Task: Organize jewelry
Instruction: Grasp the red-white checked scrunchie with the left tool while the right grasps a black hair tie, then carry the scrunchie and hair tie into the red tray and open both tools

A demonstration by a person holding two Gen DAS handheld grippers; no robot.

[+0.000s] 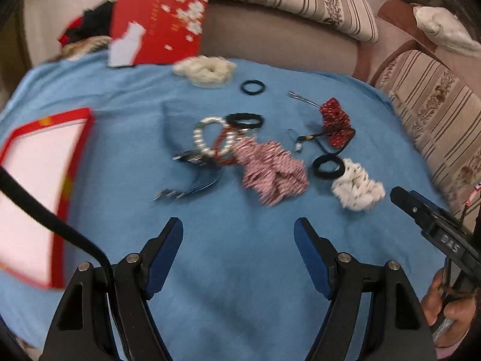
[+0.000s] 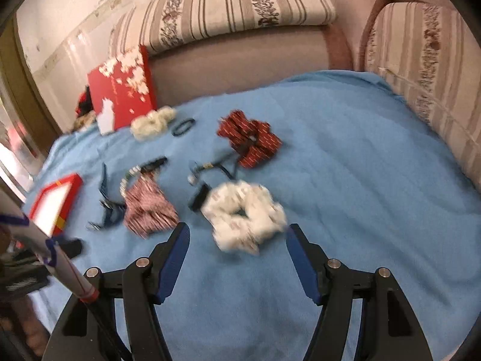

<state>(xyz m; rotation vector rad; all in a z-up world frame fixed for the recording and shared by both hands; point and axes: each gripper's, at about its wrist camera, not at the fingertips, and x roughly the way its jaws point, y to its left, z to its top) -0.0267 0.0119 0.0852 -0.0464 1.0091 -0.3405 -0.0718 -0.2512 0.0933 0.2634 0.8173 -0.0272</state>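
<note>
Jewelry and hair ties lie scattered on a blue cloth (image 1: 240,255). A pink striped scrunchie (image 1: 272,168) lies mid-cloth beside beaded bracelets (image 1: 213,138). A white patterned scrunchie (image 1: 357,189) lies to the right, a black hair tie (image 1: 327,165) next to it. My left gripper (image 1: 239,228) is open and empty, short of the pink scrunchie. My right gripper (image 2: 237,234) is open, its tips on either side of the white scrunchie (image 2: 243,213). An open red box (image 1: 36,192) with a white inside sits at the left.
A red bow (image 1: 335,121), a cream scrunchie (image 1: 206,70), a thin black ring (image 1: 253,87) and dark hair clips (image 1: 192,174) lie on the cloth. A red floral lid (image 1: 159,21) leans at the back. Striped sofa cushions (image 1: 436,114) ring the cloth's far and right edges.
</note>
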